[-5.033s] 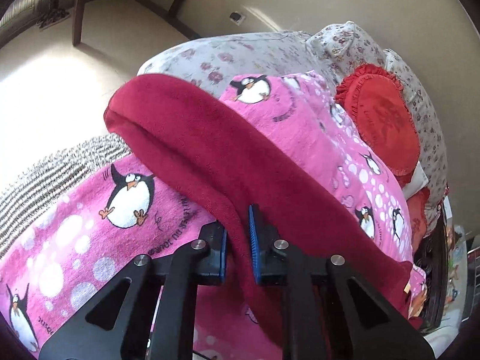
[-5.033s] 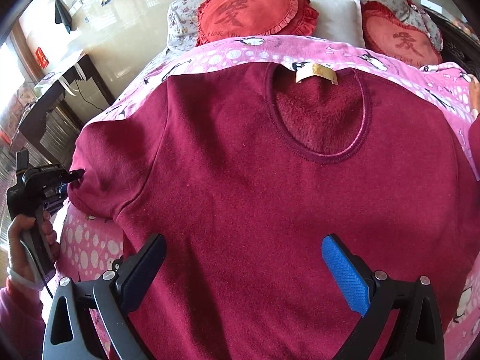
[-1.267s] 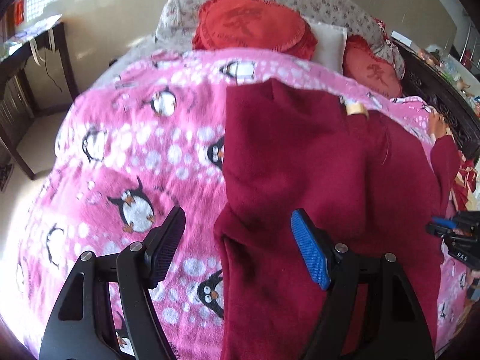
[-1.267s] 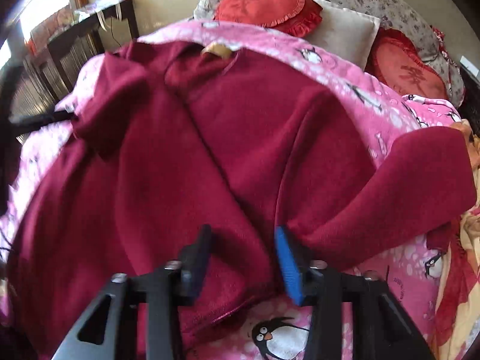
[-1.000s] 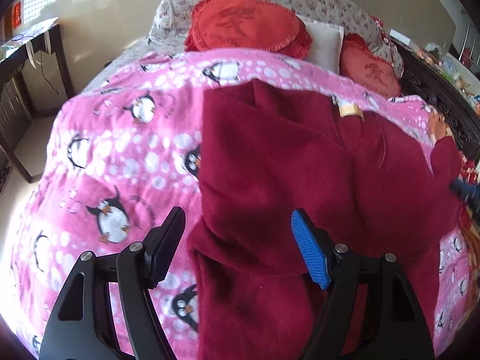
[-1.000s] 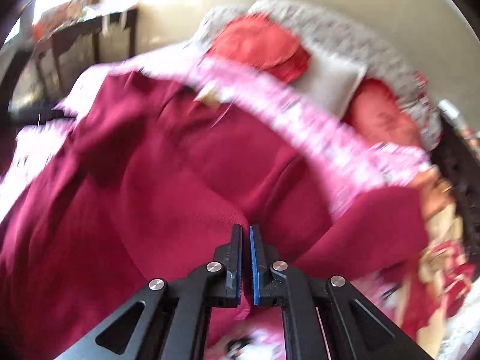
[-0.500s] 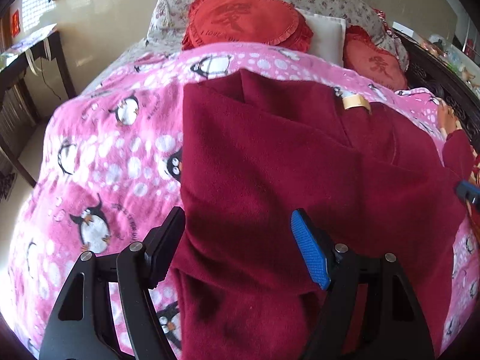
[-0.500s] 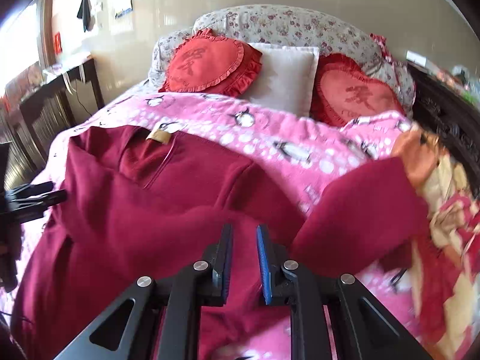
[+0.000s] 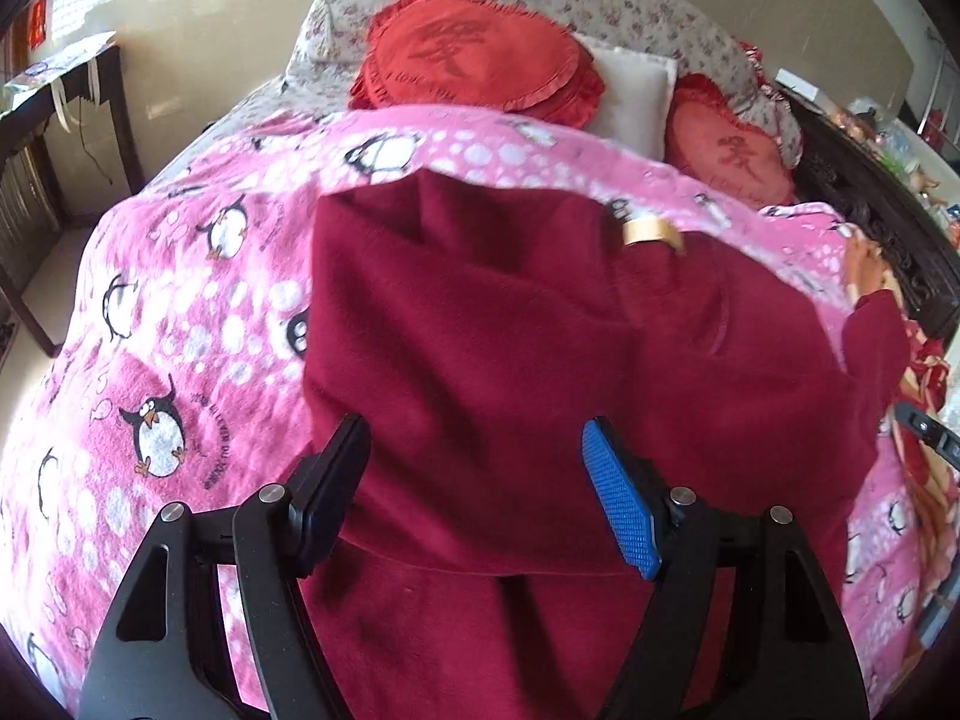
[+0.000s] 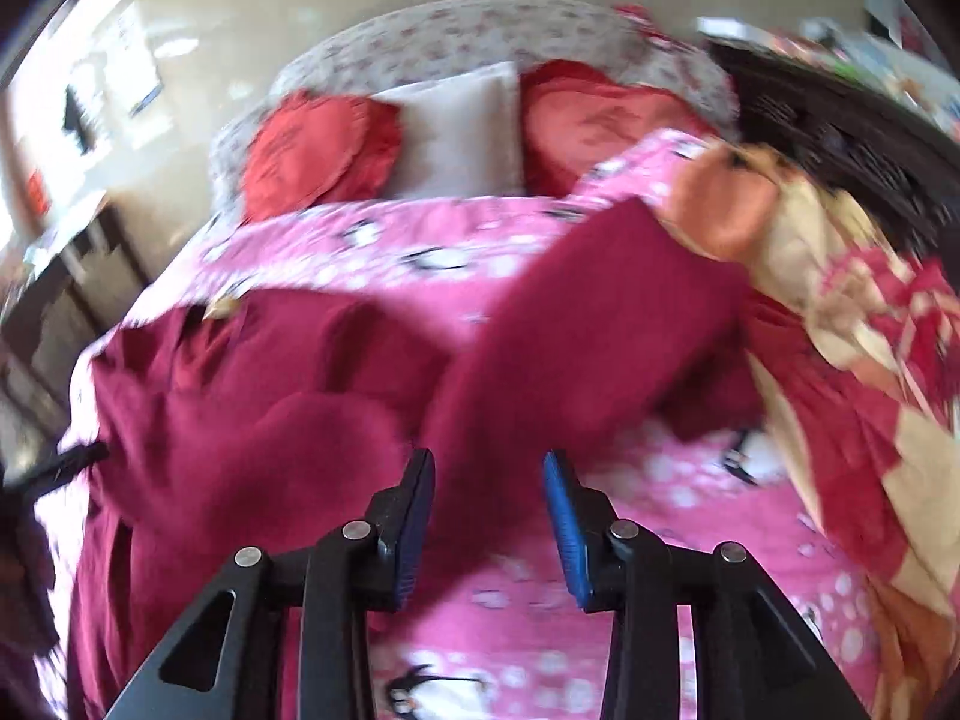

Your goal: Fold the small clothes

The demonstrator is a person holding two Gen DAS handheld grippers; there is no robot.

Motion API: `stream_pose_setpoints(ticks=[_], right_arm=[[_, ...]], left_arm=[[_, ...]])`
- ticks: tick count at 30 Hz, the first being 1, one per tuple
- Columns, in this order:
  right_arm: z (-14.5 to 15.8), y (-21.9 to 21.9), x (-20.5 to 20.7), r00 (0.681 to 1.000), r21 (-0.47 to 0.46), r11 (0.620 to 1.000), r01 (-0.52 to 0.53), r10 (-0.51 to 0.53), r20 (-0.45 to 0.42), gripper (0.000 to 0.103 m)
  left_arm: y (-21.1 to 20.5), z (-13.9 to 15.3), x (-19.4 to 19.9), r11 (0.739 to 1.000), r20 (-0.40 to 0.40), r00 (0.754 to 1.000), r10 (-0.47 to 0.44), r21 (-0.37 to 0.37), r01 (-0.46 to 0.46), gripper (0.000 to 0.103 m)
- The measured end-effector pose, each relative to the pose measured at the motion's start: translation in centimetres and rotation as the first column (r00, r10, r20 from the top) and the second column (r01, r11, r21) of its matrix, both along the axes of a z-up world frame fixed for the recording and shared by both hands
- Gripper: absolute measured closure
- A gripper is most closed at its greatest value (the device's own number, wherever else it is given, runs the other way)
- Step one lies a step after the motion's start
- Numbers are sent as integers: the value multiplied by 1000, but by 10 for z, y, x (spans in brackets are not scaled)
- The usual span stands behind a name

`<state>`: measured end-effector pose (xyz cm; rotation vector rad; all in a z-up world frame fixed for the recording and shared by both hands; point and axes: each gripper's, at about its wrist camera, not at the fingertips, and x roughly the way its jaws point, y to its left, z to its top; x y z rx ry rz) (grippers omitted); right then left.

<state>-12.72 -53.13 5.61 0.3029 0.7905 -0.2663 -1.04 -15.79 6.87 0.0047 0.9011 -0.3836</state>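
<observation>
A dark red fleece top (image 9: pixel 540 372) lies on the pink penguin blanket (image 9: pixel 180 312), its left side folded over the body, a tan neck label (image 9: pixel 651 234) showing. My left gripper (image 9: pixel 474 492) is open and empty just above the folded part. In the blurred right wrist view the top (image 10: pixel 252 420) lies at left and its right sleeve (image 10: pixel 600 312) stretches out across the blanket (image 10: pixel 540 630). My right gripper (image 10: pixel 489 516) is open, with the sleeve's lower end between the jaws, not pinched.
Two red cushions (image 9: pixel 474 66) and a white pillow (image 9: pixel 630 102) lie at the head of the bed. A red and cream quilt (image 10: pixel 870 360) is bunched at the right. A dark wooden table (image 9: pixel 54 120) stands left of the bed.
My right gripper has opened from nearly shut and swung right toward the outstretched sleeve. My left gripper stayed open and moved slightly right over the folded top.
</observation>
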Motion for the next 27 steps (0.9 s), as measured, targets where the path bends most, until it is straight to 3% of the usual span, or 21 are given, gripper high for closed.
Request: stream_pose_setpoints(ticks=[2, 4, 9, 11, 14, 16, 18, 19, 20, 21, 25, 27], right_arm=[[-3, -24, -7, 997, 90, 993, 72, -75, 30, 65], [-6, -47, -14, 986, 171, 976, 138, -151, 64, 55], [-13, -94, -11, 964, 269, 939, 214, -247, 97, 55], [-14, -115, -9, 943, 357, 902, 242, -305, 131, 55], [-15, -135, 3, 923, 472, 854, 219, -338, 183, 51], [-21, -145, 20, 929, 519, 833, 190, -324, 179, 50], [-27, -154, 34, 931, 563, 812, 151, -308, 195, 56], [-27, -157, 38, 927, 572, 810, 127, -302, 222, 63], [-23, -159, 36, 917, 563, 817, 124, -312, 251, 82], [-17, -160, 32, 907, 542, 828, 140, -328, 266, 92], [31, -150, -12, 855, 409, 886, 218, -376, 359, 97], [59, -134, -26, 850, 337, 920, 199, -333, 408, 97]], left_arm=[[-12, 4, -7, 999, -1, 999, -42, -6, 42, 29], [-24, 3, -13, 997, -15, 997, -79, 12, 80, 29], [-44, -12, -19, 990, -56, 990, -128, 52, 131, 29], [-46, -18, -21, 990, -75, 989, -125, 60, 130, 29], [-48, -24, -19, 990, -99, 988, -116, 66, 123, 29], [-49, -26, -18, 991, -113, 988, -106, 70, 114, 29], [-47, -25, -18, 992, -119, 988, -96, 66, 105, 29], [-44, -24, -19, 993, -117, 989, -94, 65, 102, 29], [-40, -23, -19, 993, -112, 989, -93, 64, 101, 29], [-36, -20, -19, 993, -102, 991, -90, 63, 97, 29], [-14, -10, -14, 997, -75, 996, -57, 51, 61, 29], [2, -5, -10, 999, -65, 997, -27, 32, 30, 29]])
